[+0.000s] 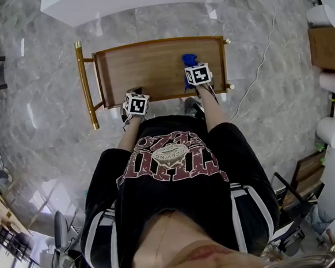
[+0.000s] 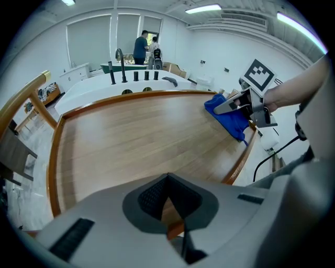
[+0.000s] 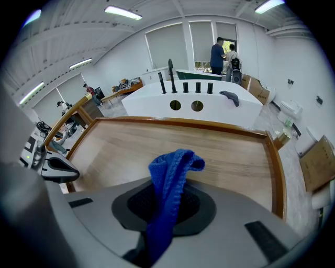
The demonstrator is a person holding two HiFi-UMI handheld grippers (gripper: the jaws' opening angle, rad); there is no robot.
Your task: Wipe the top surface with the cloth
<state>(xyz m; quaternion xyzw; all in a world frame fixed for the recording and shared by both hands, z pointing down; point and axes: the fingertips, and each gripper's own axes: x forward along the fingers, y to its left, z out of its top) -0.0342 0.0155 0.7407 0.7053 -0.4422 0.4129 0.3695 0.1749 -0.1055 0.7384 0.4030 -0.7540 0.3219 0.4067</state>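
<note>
Right claw [image 3: 166, 204] clamped on blue cloth [image 3: 175, 163] above wooden table [image 3: 233, 157]; left claw [image 2: 166, 201] pressed together, empty, over table's near edge.

Bright, even light from ceiling strip lights [image 3: 123, 12]; the glossy floor [image 1: 47, 140] glares, and fisheye edges bend and darken.

We log the blue cloth [image 3: 170, 172], bunched, pinched upright in the right gripper [image 3: 168, 207], over the wooden top's [image 1: 145, 68] right near part.

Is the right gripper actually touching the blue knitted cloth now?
Touching. The right gripper view shows the right gripper clamped on the blue knitted cloth, which stands up between its jaws.
</note>
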